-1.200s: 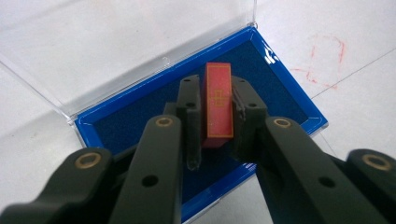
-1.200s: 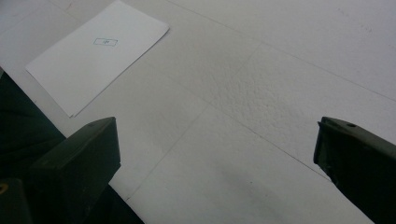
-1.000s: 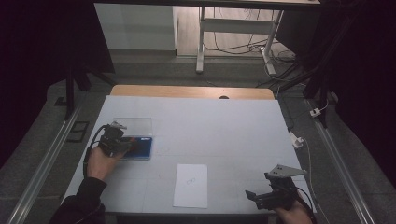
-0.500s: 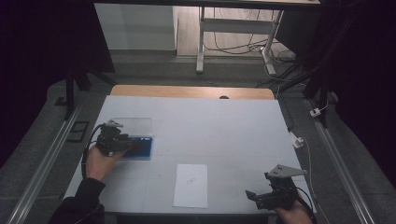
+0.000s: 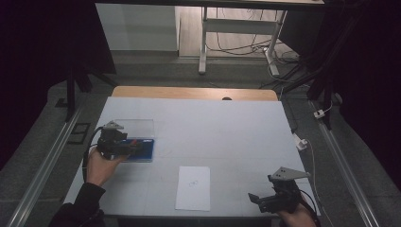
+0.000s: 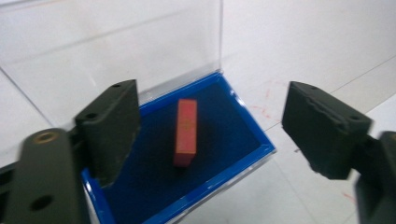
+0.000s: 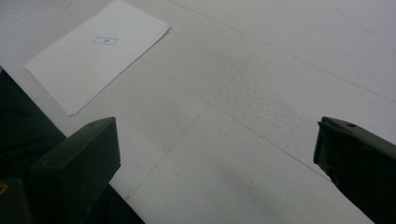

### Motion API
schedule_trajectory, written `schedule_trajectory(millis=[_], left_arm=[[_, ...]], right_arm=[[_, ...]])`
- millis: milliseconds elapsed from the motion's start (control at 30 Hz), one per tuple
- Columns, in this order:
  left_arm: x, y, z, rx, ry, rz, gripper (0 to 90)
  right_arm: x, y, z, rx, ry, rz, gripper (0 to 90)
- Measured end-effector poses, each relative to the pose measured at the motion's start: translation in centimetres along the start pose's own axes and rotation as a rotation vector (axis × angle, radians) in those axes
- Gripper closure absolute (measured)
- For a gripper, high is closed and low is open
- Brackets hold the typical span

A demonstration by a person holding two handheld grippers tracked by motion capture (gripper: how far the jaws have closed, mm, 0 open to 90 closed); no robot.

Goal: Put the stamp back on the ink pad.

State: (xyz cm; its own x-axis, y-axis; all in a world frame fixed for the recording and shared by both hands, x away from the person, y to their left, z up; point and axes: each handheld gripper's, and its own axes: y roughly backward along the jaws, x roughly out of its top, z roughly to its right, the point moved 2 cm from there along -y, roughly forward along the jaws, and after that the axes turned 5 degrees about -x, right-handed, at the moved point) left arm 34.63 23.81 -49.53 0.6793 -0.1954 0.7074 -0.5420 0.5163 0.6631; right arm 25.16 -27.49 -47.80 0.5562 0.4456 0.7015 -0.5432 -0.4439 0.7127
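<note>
White counter [image 5: 227, 137]: your left tongs [image 6: 210, 126] have just been opening, nothing between them; red block [image 6: 186, 132] lies in the blue-lined case [image 6: 243, 140]. Right tongs [image 7: 215, 163] open, idle. Next, probably: withdraw, shut the clear lid [image 6: 116, 46].

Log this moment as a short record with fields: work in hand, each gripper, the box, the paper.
work in hand: red block lies in the blue-lined box
box: on the table at its left side, clear lid standing open
left gripper: over the box, jaws have just been opening, apart on either side of the block, not touching it
right gripper: at the table's near right edge, jaws open, nothing between them
paper: flat near the front edge, a small mark on it
</note>
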Motion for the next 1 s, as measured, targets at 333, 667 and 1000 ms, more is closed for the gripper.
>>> schedule_trajectory(millis=[333,667,1000], left_arm=[[0.2,0.8,1.3,-0.062,0.006,0.004,6.3],[0.4,1.6,3.5,-0.103,-0.048,0.002,0.7],[-0.1,2.9,5.3,-0.175,-0.064,0.033,0.0]], right_arm=[[0.0,0.0,-0.1,-0.003,0.006,-0.003,0.5],[0.0,0.0,-0.1,-0.003,0.007,-0.004,0.5],[0.0,0.0,0.0,0.001,-0.001,0.005,0.5]])
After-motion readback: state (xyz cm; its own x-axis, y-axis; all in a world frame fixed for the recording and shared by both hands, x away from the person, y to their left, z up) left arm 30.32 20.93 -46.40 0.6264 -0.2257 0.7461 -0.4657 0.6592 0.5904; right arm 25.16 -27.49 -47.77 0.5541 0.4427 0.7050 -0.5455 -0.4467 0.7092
